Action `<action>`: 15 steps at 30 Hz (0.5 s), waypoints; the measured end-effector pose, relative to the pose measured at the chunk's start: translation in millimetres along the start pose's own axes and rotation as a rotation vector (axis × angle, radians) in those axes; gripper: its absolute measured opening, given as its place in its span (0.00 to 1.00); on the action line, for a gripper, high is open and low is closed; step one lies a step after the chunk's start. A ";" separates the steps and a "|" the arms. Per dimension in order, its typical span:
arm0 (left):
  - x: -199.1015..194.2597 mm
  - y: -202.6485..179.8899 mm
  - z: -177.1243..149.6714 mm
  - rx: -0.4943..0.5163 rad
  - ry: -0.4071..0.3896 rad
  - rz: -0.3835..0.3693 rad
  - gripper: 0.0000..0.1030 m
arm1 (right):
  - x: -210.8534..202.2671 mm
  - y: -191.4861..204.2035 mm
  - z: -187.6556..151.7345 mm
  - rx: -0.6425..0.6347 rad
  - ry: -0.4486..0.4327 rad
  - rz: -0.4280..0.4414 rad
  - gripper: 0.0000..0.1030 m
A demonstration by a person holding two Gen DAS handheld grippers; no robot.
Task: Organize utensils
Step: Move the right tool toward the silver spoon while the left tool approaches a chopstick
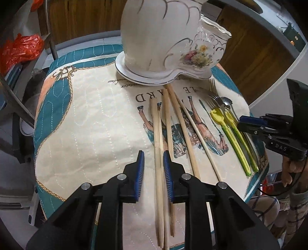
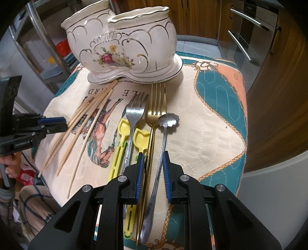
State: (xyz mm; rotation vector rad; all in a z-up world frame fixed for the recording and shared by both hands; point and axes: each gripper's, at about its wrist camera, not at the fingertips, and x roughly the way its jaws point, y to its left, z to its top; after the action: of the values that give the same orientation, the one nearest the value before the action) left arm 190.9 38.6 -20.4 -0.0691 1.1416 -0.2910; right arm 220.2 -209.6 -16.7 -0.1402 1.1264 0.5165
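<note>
Several wooden chopsticks (image 1: 169, 119) lie fanned on the printed cloth below a white two-pocket ceramic holder (image 1: 154, 38). My left gripper (image 1: 153, 155) stands narrowly open with two of the chopsticks between its blue pads, and a gap shows on the left side. In the right wrist view a silver fork (image 2: 132, 119), a gold fork (image 2: 156, 107), a scalloped silver spoon (image 2: 167, 120) and two yellow plastic spoons (image 2: 141, 136) lie side by side before the holder (image 2: 123, 42). My right gripper (image 2: 153, 154) is narrowly open around the gold fork's and spoon's handles.
The quilted cloth (image 2: 202, 125) covers a small round table whose edges fall away close on all sides. An orange plastic bag (image 1: 21, 48) lies off to the left. Wooden cabinets and metal oven handles (image 2: 246, 17) stand behind. A hand (image 1: 288, 169) holds the right gripper (image 1: 243, 123).
</note>
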 end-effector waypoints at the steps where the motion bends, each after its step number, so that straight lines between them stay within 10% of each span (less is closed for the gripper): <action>1: 0.8 0.0 2.1 -0.001 0.004 0.005 0.19 | 0.5 0.9 0.5 -0.004 0.003 -0.006 0.19; 15: -3.3 24.6 6.0 -0.057 0.009 -0.032 0.16 | 2.5 5.3 5.2 -0.029 0.030 -0.048 0.19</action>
State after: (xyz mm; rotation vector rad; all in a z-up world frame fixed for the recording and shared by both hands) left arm 199.9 62.5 -19.9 -0.1365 1.1589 -0.2877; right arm 222.8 -202.2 -15.8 -0.2003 1.1426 0.4896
